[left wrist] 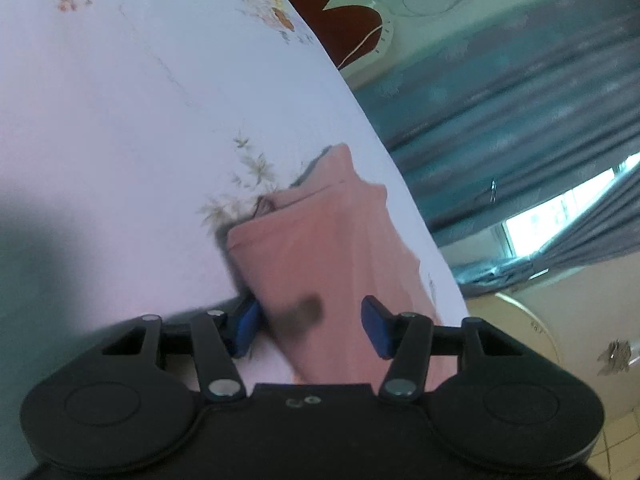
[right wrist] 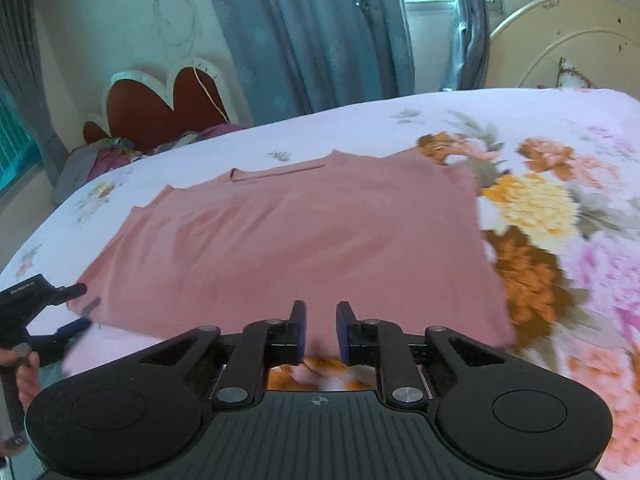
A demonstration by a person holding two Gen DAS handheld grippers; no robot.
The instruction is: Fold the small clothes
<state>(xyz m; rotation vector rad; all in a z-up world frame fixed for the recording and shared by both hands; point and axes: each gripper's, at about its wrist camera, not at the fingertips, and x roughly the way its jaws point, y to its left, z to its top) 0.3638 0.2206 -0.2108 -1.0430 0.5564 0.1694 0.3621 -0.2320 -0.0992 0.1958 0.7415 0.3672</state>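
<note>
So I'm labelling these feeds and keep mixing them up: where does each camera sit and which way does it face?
Left wrist: on the left gripper, rolled sideways, at the pink garment edge on the floral bedsheet; blue pads straddle the cloth.
Right wrist: on the right gripper, facing across the bed toward curtains; the other gripper and a hand show lower left.
Shared: garment, bedsheet, curtains.
</note>
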